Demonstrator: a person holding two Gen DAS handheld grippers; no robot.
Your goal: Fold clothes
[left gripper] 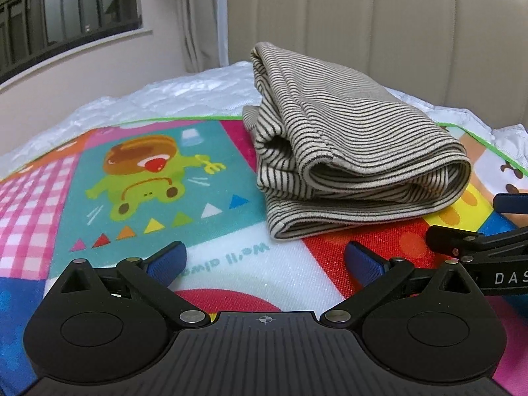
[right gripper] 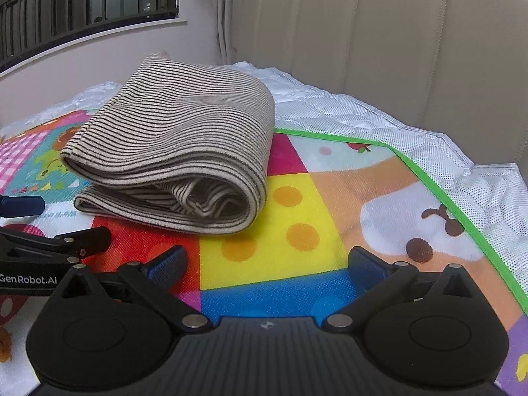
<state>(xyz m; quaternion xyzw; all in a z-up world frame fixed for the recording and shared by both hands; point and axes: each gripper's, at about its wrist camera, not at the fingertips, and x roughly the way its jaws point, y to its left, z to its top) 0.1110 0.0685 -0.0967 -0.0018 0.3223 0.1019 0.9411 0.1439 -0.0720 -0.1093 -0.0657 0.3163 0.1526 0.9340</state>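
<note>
Bare colourful cartoon-printed play mat (left gripper: 138, 178) lies open in front of the left tool (left gripper: 265, 264) and the right tool (right gripper: 267, 264), both spread wide with nothing between their fingers. The folded cream-and-black striped garment (left gripper: 346, 151) blocks the middle. Behind it, the beige padded headboard (right gripper: 396, 49) closes the far side. The 2 tools sit just beside each other.

1. My left gripper (left gripper: 265, 262) is level and low, jaws spread wide, holding nothing, just short of the folded striped shirt (left gripper: 346, 151).
2. My right gripper (right gripper: 267, 265) sits beside it, equally wide and empty, also short of the shirt.
</note>
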